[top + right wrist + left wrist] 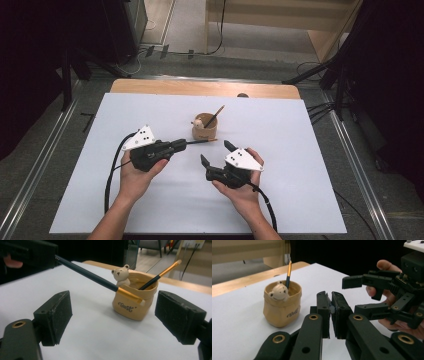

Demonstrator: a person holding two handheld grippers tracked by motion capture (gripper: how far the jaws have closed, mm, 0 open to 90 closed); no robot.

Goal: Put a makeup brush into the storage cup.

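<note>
The black left gripper (183, 145) is squeezing tight on the end of a thin dark brush with a gold band (100, 280). It is holding the brush level, near the middle of the white tabletop (75, 190), with the gold tip pointing at the small tan cup with a little bear on its rim (204, 128). The tip is looking close to the cup's side but is not inside yet. Another dark-and-gold brush (214, 117) is already standing in the cup. To the right, the black right gripper (216, 153) is sitting wide apart, holding nothing. So one brush is looking done, and this one is still waiting to go in.
</note>
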